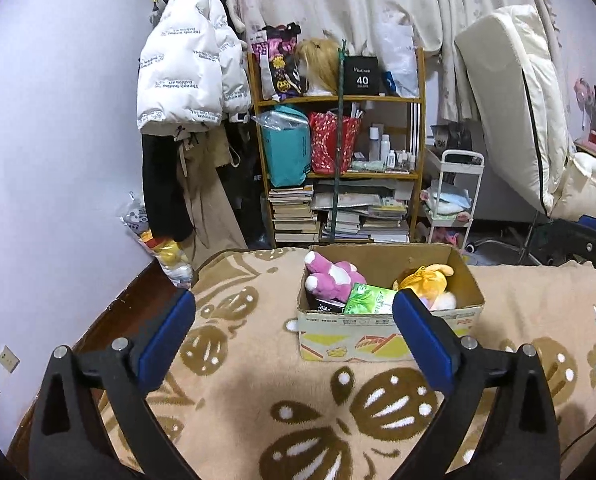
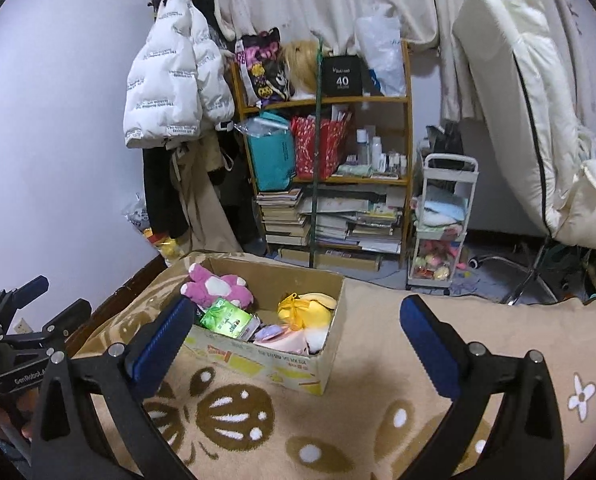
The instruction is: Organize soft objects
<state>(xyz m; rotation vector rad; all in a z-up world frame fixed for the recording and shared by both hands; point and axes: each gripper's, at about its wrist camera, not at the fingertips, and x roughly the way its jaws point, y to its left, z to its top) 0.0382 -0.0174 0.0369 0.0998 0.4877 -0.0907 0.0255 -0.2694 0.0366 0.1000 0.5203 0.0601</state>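
A cardboard box stands on the beige patterned blanket. It holds a pink plush, a yellow plush and a green tissue pack. My left gripper is open and empty, just in front of the box. In the right wrist view the box sits ahead to the left, with the pink plush, yellow plush and green pack inside. My right gripper is open and empty. The left gripper's fingers show at the far left.
A wooden shelf with bags, bottles and stacked books stands behind the bed, beside hanging coats. A white cart and a leaning mattress are to the right. Another bag of plush toys lies on the floor at the left.
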